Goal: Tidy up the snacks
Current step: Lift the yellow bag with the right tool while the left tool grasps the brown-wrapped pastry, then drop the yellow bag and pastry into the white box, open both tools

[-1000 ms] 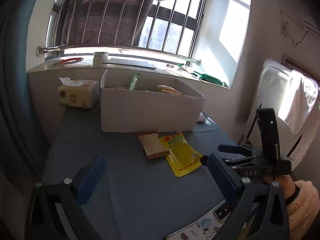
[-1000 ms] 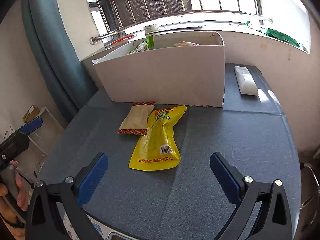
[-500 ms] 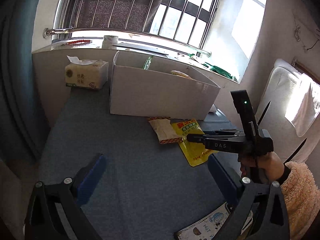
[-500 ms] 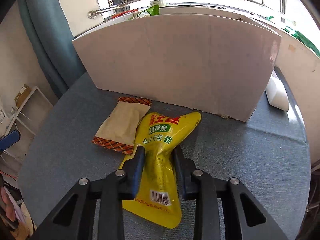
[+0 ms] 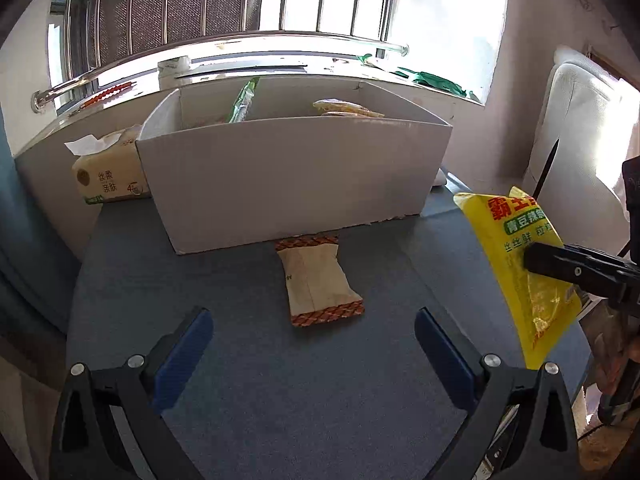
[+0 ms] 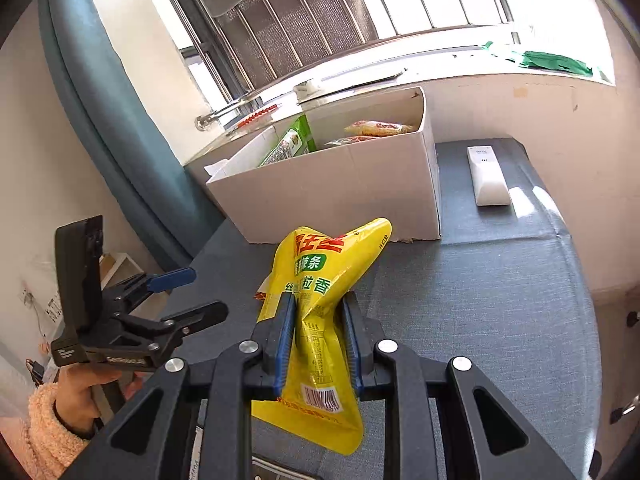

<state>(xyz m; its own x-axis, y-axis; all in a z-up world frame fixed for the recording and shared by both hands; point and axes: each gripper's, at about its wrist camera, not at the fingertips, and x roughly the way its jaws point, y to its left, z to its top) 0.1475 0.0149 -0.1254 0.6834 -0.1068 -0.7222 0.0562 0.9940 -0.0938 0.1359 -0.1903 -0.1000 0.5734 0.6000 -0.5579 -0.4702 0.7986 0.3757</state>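
Yellow plastic crumples between the blue pads of the right tongs [image 6: 318, 330], which are clamped on the yellow snack pouch [image 6: 320, 320] about its middle and hold it up off the grey-blue bench [image 6: 460, 312]. The pouch's printed top points forward toward the white cardboard box [image 6: 340, 192], which stands just ahead of these tongs with several snack packets showing above its rim. To the right of the box, a white remote [image 6: 488, 176] lies flat on the bench. The left tongs [image 5: 312, 344] are spread wide with nothing between them, hovering low over the bench; just ahead of them, between the two pads, lies the beige snack packet [image 5: 316, 280], its far end close against the box's front wall. A tissue pack [image 5: 108, 172] sits beside the box's left end.
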